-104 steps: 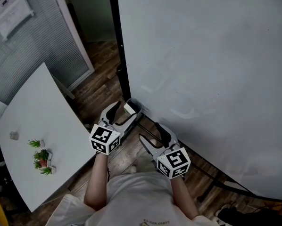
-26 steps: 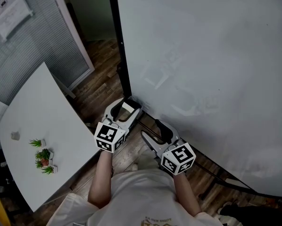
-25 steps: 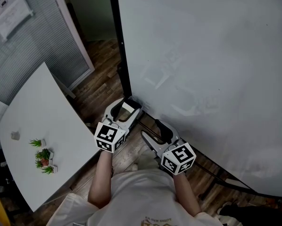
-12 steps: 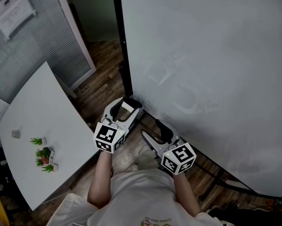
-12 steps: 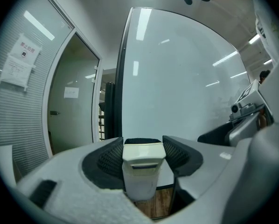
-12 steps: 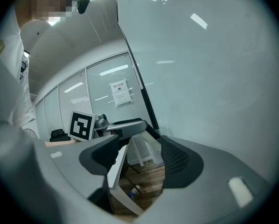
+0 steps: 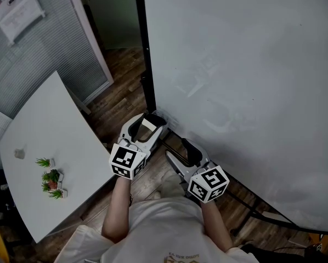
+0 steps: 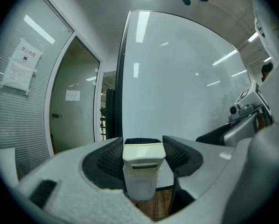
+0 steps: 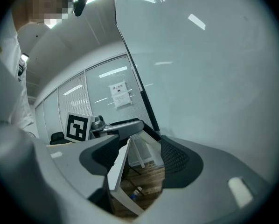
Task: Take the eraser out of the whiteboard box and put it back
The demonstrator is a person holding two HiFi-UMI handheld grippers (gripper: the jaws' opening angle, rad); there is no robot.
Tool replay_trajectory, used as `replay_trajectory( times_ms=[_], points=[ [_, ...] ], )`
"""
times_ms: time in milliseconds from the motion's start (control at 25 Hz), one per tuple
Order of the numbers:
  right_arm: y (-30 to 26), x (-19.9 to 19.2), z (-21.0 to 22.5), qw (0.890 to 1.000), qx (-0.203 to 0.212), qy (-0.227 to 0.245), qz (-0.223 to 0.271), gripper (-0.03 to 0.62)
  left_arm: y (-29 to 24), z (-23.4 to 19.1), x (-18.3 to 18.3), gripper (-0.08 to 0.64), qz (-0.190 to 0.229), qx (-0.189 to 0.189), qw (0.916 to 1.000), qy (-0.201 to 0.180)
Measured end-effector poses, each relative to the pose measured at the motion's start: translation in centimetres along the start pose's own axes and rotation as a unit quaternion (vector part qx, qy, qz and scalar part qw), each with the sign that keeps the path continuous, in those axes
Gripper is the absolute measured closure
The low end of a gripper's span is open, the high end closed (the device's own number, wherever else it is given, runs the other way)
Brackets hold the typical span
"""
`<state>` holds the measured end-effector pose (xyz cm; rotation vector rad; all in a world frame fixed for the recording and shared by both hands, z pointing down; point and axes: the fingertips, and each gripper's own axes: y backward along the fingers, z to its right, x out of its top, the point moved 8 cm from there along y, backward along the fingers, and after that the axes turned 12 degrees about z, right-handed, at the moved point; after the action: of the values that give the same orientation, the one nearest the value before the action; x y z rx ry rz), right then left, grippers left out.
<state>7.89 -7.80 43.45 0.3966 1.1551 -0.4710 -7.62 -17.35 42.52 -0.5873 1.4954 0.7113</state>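
The cream eraser (image 7: 148, 126) stands between the jaws of my left gripper (image 7: 147, 124) at the whiteboard's lower left corner. In the left gripper view the eraser (image 8: 140, 171) is upright, dark felt at its top, and both pads press its sides, so the left gripper (image 8: 143, 146) is shut on it. The clear whiteboard box is mostly hidden behind that gripper; I cannot tell whether the eraser is still inside it. My right gripper (image 7: 176, 151) hovers just to the right and nearer to me. In its own view the right gripper (image 9: 142, 155) is open, with nothing between its jaws.
The big whiteboard (image 7: 241, 81) fills the right side, with its black frame post (image 7: 145, 64) at its left edge. A white table (image 7: 43, 141) with small potted plants (image 7: 49, 181) stands to the left. Wooden floor (image 7: 114, 103) runs between them toward a doorway.
About four seconds ago the left gripper was short of the box with the eraser ahead of it; its jaws now enclose the eraser. Over the last second nothing has visibly moved.
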Motion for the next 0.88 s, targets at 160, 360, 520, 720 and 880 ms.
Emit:
replay_trajectory(
  times_ms=[160,360,520,720,880],
  points=[
    [0.2,0.3,-0.3,1.000,0.000,0.000,0.015,0.322,0.4,0.1,0.4,0.299,0.005,0.002,1.0000,-0.001],
    [0.2,0.4,-0.4,1.000,-0.002,0.006,0.012,0.324,0.8,0.1,0.7,0.299,0.012,0.006,0.9999,0.004],
    [0.3,0.5,-0.5,1.000,-0.005,0.010,0.012,0.324,1.1,0.2,1.1,0.299,0.016,0.008,0.9998,0.000],
    [0.5,0.6,-0.5,1.000,-0.007,0.012,0.012,0.324,1.5,0.4,1.5,0.299,0.021,0.012,0.9997,-0.003],
    [0.7,0.7,-0.5,1.000,-0.008,0.013,0.014,0.324,1.7,0.5,1.9,0.299,0.027,0.016,0.9995,-0.002]
  ],
)
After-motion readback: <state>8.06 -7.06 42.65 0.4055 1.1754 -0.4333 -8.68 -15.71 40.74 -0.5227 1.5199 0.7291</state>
